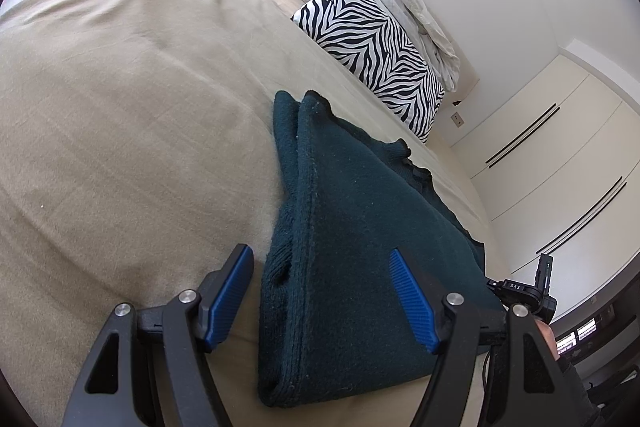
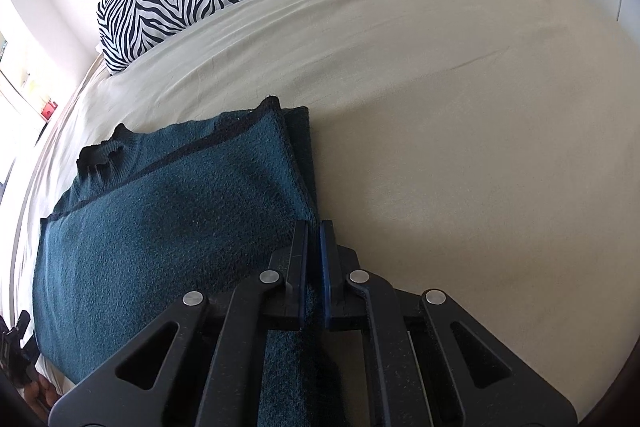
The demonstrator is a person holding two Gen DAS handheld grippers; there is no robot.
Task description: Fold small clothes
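A wide bed [image 1: 120, 87] spreads under a smooth beige woven sheet, faintly creased. At its far end a rectangular zebra-striped pillow [image 1: 372, 39] leans against rumpled pale bedding [image 1: 416, 11]. Near the bed's near edge lies a dark teal sweater [image 1: 340, 219], a nubbly knit folded lengthwise into a long band, its ribbed collar [image 2: 102, 149] on the left in the right wrist view. The left hand-held gripper [image 1: 320, 303] hovers with its ribbed blue pads spread wide on either side of the sweater's folded edge. The right hand-held gripper [image 2: 314, 231] is closed, pinching the sweater's right-hand edge.
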